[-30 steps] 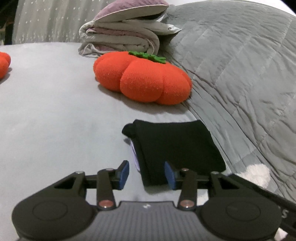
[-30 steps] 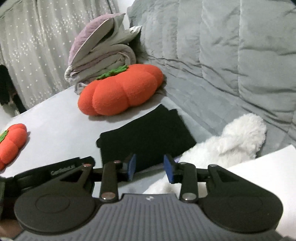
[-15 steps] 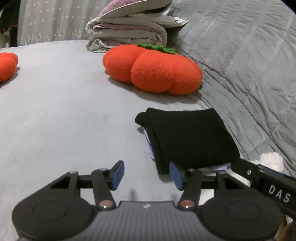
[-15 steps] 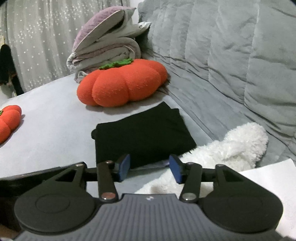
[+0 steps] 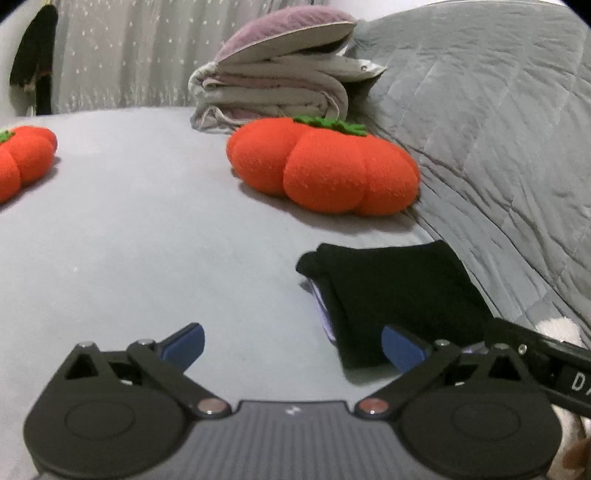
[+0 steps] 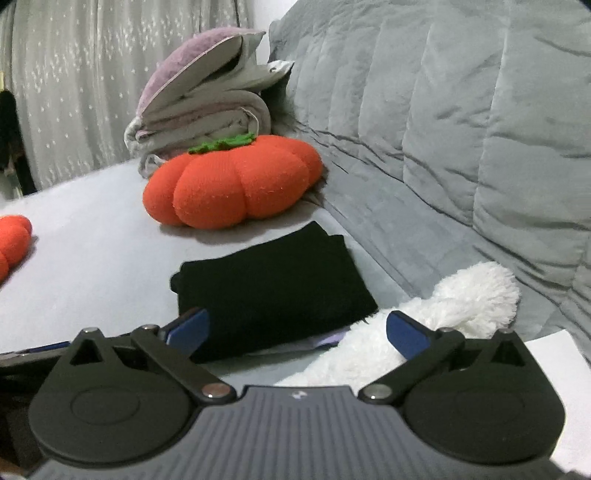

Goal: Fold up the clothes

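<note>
Biggest thing out here is the grey bed sheet (image 5: 147,240), flat and wide, with a quilted grey comforter (image 6: 461,129) heaped up along its right side. At the back hangs a pale curtain (image 5: 129,55) speckled with small white dots, and something dark hangs at its left edge, too dim to name. In front of the curtain sits a stack of folded bedding (image 5: 273,99), with a mauve pillow (image 5: 288,29) tilted on top.

Just in front of that stack lies an orange pumpkin cushion (image 5: 325,170) with a green felt stalk, touching the comforter's edge. A 2nd orange cushion (image 5: 22,158) is cut off at the left border, well apart from the 1st.

Now the task piece: the folded black garment (image 6: 273,284) lies flat on the sheet, between the pumpkin cushion and the grippers, with a pale lilac layer peeking out under its near edge. A white fluffy item (image 6: 443,314) lies just beside it on the right, overlapping its near corner and reaching between the right tool's blue pads. A white sheet (image 6: 554,369) shows at the lower right.

Left gripper (image 5: 291,347): jaws opening, spread wide, gripping nothing, the garment's corner near the right pad. Right gripper (image 6: 297,328): jaws opening too, wide, nothing gripped.

Writing: the other tool's bar reads "D" at the frame edge, the rest cut off.
</note>
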### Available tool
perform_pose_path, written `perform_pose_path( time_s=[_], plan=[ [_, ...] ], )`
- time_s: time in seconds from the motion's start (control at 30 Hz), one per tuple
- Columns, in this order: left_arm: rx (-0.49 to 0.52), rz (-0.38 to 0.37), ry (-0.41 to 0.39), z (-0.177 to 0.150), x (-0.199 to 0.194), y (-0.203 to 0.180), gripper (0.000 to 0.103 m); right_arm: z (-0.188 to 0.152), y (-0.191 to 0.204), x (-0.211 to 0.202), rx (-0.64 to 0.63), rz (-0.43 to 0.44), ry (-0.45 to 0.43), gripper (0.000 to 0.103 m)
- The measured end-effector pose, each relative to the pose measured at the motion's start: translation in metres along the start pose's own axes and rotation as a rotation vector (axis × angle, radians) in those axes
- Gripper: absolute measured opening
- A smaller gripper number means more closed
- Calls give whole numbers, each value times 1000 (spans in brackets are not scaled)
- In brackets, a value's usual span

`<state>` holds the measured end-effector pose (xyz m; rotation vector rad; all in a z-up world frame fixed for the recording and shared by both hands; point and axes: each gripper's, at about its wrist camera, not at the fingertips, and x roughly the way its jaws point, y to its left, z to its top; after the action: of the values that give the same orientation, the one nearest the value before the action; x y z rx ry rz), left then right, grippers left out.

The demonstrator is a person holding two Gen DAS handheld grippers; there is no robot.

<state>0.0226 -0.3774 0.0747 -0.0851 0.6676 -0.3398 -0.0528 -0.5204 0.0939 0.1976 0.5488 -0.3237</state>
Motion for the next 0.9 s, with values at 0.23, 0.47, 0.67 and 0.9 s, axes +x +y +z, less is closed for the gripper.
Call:
perform_pose_path(
  time_s=[0.23, 0.47, 0.67, 0.9],
  plan=[
    [52, 50, 35, 2, 0, 0, 102, 0, 11, -1, -43, 17, 1, 103],
    [52, 41, 57, 0, 1, 0, 102, 0, 10, 1, -60, -15, 13, 103],
    [56, 43, 53, 0, 3, -3, 102, -1, 9, 2, -62, -26, 12, 103],
    [54, 39, 49, -2, 4, -3, 102, -1, 9, 2, -63, -26, 12, 103]
  ],
)
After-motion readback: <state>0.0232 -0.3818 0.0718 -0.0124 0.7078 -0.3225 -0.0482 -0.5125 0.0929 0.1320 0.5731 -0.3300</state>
